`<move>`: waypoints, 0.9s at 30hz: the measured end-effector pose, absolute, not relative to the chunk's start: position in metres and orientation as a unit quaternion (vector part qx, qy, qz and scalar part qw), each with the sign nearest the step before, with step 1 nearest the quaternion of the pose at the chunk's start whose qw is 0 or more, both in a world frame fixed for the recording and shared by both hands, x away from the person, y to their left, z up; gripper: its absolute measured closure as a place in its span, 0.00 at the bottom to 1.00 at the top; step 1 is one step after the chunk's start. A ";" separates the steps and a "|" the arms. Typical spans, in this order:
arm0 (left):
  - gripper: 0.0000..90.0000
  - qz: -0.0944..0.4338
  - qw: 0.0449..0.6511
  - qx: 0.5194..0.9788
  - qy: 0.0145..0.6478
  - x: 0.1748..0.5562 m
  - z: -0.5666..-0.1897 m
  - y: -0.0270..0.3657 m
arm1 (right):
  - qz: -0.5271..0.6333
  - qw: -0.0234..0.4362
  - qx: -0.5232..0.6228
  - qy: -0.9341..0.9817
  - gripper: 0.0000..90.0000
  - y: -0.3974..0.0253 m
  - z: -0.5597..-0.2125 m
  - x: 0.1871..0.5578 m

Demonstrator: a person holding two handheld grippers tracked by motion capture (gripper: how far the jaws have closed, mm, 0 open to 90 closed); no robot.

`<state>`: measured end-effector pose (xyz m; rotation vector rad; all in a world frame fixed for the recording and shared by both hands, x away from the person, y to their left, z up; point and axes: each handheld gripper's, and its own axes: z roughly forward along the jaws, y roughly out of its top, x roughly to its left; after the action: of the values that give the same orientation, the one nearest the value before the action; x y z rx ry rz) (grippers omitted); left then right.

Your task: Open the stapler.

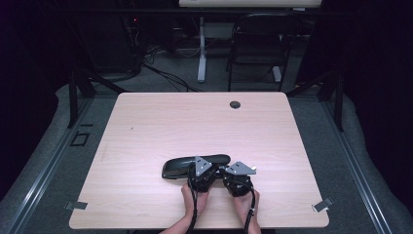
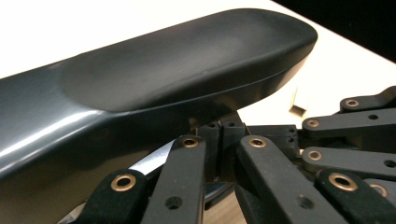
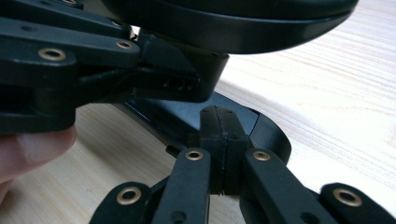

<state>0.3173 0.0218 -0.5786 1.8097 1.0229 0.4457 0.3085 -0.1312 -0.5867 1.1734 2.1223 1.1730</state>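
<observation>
While both my claws are crowding the table's (image 1: 146, 126) near edge, left gripper (image 2: 219, 140) and right gripper (image 3: 218, 126) each pressing jaws together, black case (image 1: 195, 165) lying open just ahead, lid raised above them.

left gripper (image 1: 203, 171): black linkage jaws, brass pivot pins, grey triangular top plate
right gripper (image 1: 237, 178): same build, black trailing cable

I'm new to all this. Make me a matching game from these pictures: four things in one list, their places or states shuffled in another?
Things:
1. black case
2. round cable hole
3. folding chair
4. right gripper

Places or states:
A. on the floor beyond the table
B. in the tabletop, near its far edge
C. on the tabletop, near the person's edge
D. held in a hand, jaws shut on the case's rim

Pairs: 1-C, 2-B, 3-A, 4-D
</observation>
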 end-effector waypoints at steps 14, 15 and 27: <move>1.00 0.173 0.489 0.740 0.427 0.319 -0.577 0.021 | 0.418 0.227 0.421 0.772 1.00 -0.131 -0.586 0.308; 1.00 0.174 0.489 0.741 0.426 0.319 -0.577 0.020 | 0.418 0.227 0.421 0.772 1.00 -0.131 -0.586 0.308; 1.00 0.173 0.494 0.739 0.425 0.319 -0.578 0.021 | 0.419 0.224 0.422 0.772 1.00 -0.132 -0.586 0.309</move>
<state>0.3190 0.0208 -0.5783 1.7919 1.0295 0.4189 0.3085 -0.1315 -0.5863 1.1654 2.1316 1.1558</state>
